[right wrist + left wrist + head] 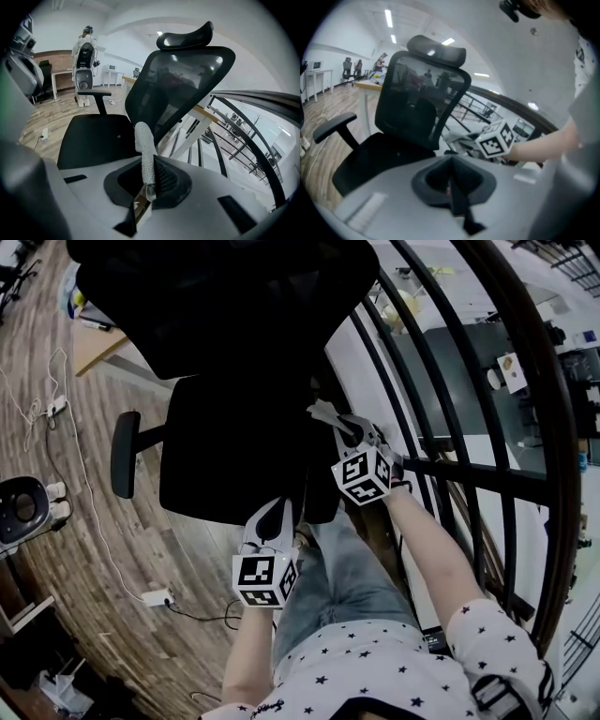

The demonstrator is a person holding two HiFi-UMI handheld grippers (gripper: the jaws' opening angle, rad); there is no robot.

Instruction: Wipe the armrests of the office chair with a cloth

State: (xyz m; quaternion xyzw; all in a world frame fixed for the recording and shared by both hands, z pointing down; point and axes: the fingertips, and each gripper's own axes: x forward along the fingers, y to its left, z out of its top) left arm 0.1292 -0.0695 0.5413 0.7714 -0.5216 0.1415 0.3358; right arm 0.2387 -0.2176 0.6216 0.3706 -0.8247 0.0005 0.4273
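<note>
1. Cloth (144, 150), a pale rolled strip, is clenched in the right gripper (146, 190) and stands toward 12 o'clock.
2. Left gripper (453, 180) has its jaws pressed together with nothing between them.
3. In the head view, the chair's exposed armrest (125, 454) lies at 9 o'clock from the right gripper, across the seat (225, 456). Its long axis runs 12 to 6.
4. The left gripper looks nearer that armrest, but the right one holds the cloth and would likely have to cross the seat.

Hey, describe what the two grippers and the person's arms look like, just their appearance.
The left gripper and right gripper both have smooth light grey shells, with a dark moulded recess round the jaws. Each carries a white cube printed with black square markers. The person wears a pale short-sleeved shirt dotted with dark stars, and the forearms are bare.
</note>
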